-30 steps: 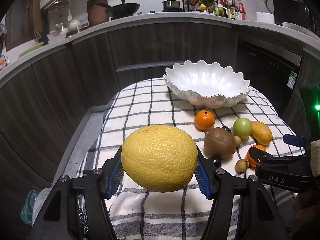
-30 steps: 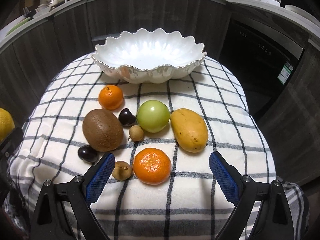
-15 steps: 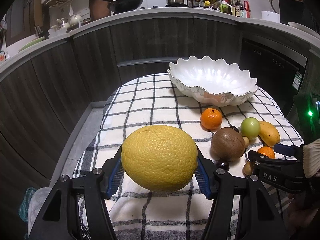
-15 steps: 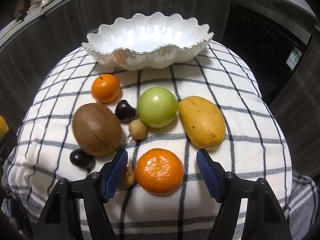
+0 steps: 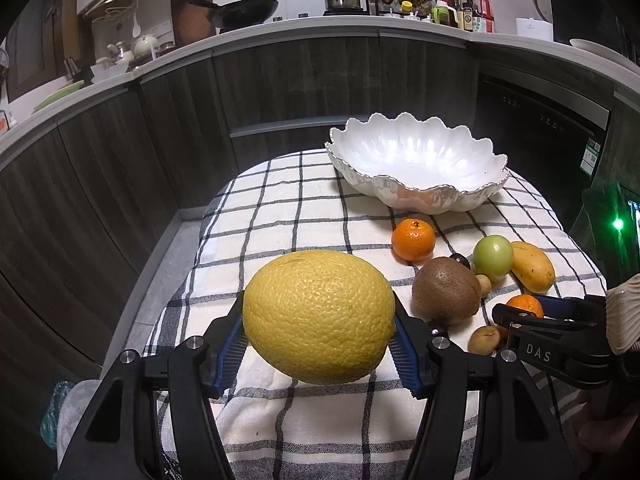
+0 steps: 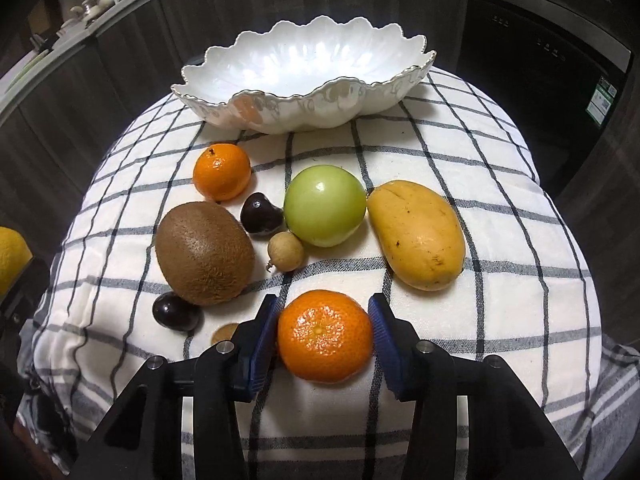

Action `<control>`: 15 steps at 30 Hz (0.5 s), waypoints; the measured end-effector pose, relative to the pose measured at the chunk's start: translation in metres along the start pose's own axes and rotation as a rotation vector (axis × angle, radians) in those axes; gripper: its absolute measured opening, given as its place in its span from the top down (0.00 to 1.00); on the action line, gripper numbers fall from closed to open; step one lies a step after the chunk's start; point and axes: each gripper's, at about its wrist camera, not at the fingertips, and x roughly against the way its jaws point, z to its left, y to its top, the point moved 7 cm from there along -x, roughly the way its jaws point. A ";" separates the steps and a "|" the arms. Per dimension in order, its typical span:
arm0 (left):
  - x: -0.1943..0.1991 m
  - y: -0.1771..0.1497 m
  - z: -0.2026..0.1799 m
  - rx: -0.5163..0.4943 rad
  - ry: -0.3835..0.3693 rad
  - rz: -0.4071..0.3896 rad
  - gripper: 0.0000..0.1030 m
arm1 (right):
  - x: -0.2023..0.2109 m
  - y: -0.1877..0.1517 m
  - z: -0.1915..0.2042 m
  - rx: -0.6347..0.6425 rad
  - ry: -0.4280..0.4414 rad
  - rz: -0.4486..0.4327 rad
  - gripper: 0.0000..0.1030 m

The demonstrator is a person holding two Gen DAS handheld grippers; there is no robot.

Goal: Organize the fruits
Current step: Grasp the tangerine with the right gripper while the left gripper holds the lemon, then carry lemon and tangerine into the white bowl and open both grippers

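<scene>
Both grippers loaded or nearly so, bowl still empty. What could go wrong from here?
1. The right gripper has just been closing on the near mandarin; the grip is at the pad tips, so it may slip on lifting.
2. A small brown fruit lies against its left finger and may get knocked aside.
3. The left gripper clamps the big yellow citrus only at its sides; it could roll out before reaching the white bowl.

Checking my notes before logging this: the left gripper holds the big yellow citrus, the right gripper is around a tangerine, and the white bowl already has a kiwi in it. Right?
One slip: the white bowl is empty in the right wrist view. The kiwi lies on the checked cloth. The rest stands: left gripper holds the yellow citrus, and the right gripper has just been closing around the tangerine.
</scene>
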 end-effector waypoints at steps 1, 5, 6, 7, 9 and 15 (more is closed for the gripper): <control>0.001 0.001 -0.001 -0.002 -0.001 -0.002 0.40 | 0.002 0.000 -0.001 -0.010 0.006 -0.003 0.55; 0.006 0.004 -0.004 -0.006 -0.012 -0.009 0.40 | 0.012 0.002 -0.002 -0.010 0.012 -0.033 0.55; 0.007 0.005 -0.005 -0.006 -0.015 -0.011 0.40 | 0.016 0.003 -0.003 -0.010 0.012 -0.044 0.55; 0.009 0.007 -0.006 -0.005 -0.017 -0.015 0.40 | 0.020 0.006 -0.004 -0.008 0.012 -0.054 0.55; 0.011 0.012 -0.008 -0.006 -0.020 -0.025 0.40 | 0.027 0.011 -0.005 -0.010 0.013 -0.072 0.55; 0.012 0.044 -0.016 0.004 -0.058 -0.057 0.40 | 0.047 0.041 -0.008 0.011 0.016 -0.145 0.55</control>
